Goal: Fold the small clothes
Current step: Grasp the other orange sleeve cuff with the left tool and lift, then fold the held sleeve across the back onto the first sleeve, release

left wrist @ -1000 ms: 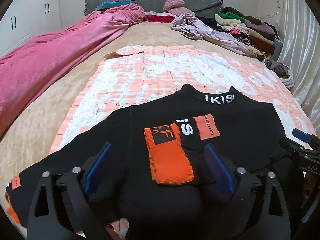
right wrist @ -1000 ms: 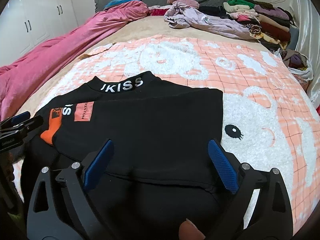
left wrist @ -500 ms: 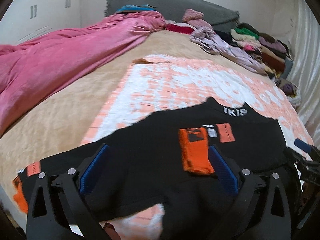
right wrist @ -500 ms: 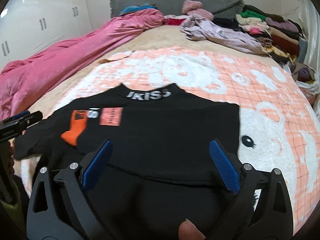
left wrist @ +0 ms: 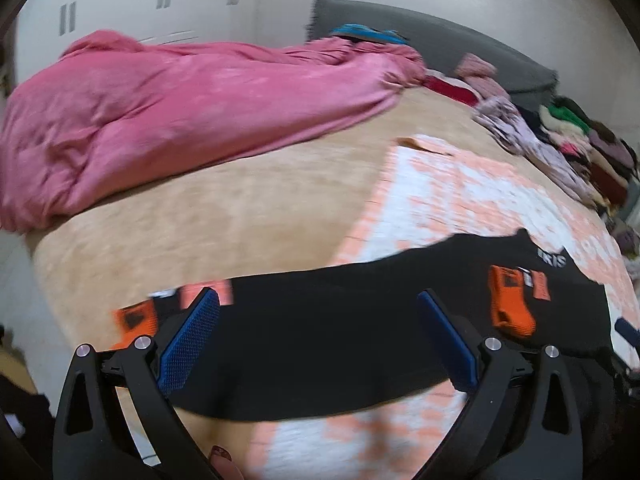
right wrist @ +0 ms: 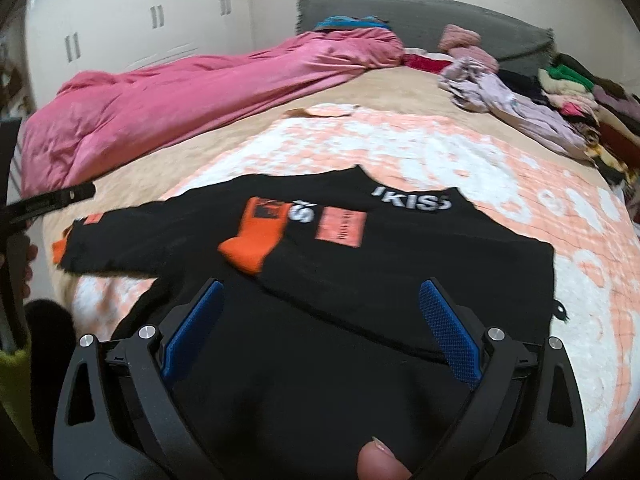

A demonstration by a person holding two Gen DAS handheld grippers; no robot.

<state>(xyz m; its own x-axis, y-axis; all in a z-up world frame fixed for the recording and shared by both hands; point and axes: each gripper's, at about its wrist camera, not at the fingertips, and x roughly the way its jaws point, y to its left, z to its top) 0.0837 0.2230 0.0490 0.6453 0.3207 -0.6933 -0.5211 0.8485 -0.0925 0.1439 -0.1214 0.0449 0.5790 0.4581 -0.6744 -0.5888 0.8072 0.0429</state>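
A small black sweater (right wrist: pixel 400 264) with a white "KISS" collar lies on the peach-and-white blanket (right wrist: pixel 460 160). Its right sleeve is folded across the chest, orange cuff (right wrist: pixel 256 240) on top. Its left sleeve (left wrist: pixel 304 320) stretches out flat to the left, with an orange cuff (left wrist: pixel 134 318) at its end. My left gripper (left wrist: pixel 316 320) is open and empty, hovering over that outstretched sleeve. My right gripper (right wrist: pixel 320 304) is open and empty over the sweater's lower body. The left gripper's tip (right wrist: pixel 52 200) shows at the right wrist view's left edge.
A pink duvet (left wrist: pixel 180 112) is bunched along the bed's left side. Piles of clothes (right wrist: pixel 560 96) line the far right edge. A grey headboard (right wrist: pixel 420 16) and white wardrobes (right wrist: pixel 120 32) stand behind. The tan bedspread (left wrist: pixel 200 216) drops off at the left.
My left gripper has swung left, from over the folded orange cuff to over the outstretched left sleeve. My right gripper has drawn back slightly. Both stay open.
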